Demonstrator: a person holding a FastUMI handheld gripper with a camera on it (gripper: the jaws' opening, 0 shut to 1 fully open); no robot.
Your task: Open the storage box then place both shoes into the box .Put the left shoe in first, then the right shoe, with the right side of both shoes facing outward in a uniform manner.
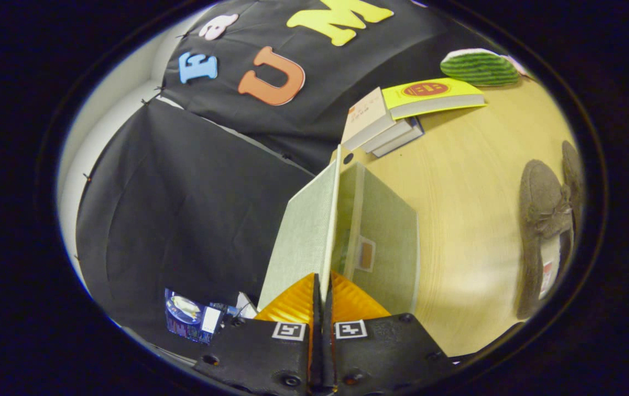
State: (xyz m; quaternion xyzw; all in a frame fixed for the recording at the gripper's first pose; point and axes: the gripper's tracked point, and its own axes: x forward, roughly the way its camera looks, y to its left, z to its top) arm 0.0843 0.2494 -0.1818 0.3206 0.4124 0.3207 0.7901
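Note:
A pale green fabric storage box (388, 231) stands on the wooden table (468, 181) just ahead of the fingers. Its lid (303, 231) is swung up off the box, leaving a gap into the inside. My gripper (322, 294) is shut on the lid's near edge, with the thin panel pinched between both fingers. Two grey-brown fuzzy shoes (545, 220) lie side by side on the table, off to the box's side and apart from it; the farther shoe (572, 170) is partly hidden behind the nearer one.
A stack of books (386, 124) topped by a yellow book (430, 93) lies beyond the box. A green striped object (479, 67) sits past the books. A blue packet (187, 316) lies beside the fingers, on the lid's side. Bare tabletop separates box and shoes.

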